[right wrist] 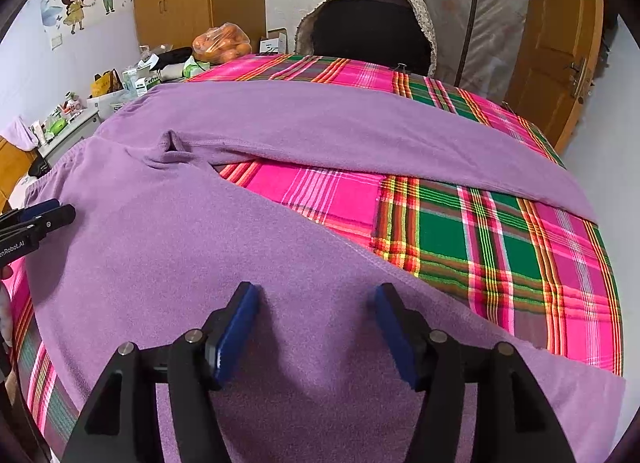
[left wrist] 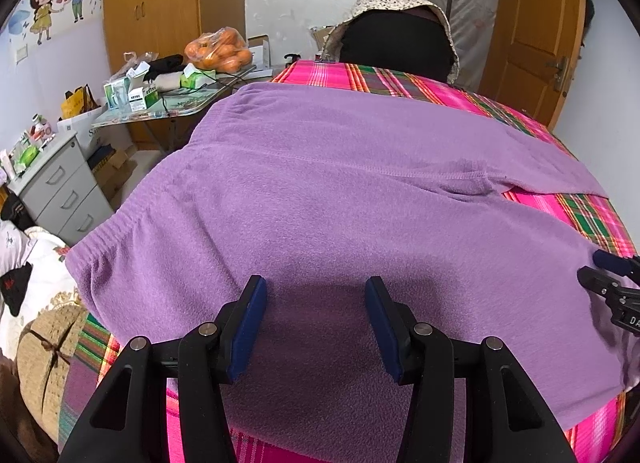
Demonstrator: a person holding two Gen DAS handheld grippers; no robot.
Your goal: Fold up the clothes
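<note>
Purple fleece trousers (left wrist: 320, 191) lie spread flat on the pink-and-green plaid cloth (right wrist: 460, 231) over the desk — legs apart, no fold made yet. My left gripper (left wrist: 316, 299) and right gripper (right wrist: 316, 303) hover over the near leg, fingers released, grasping nothing — all folding remains.
</note>
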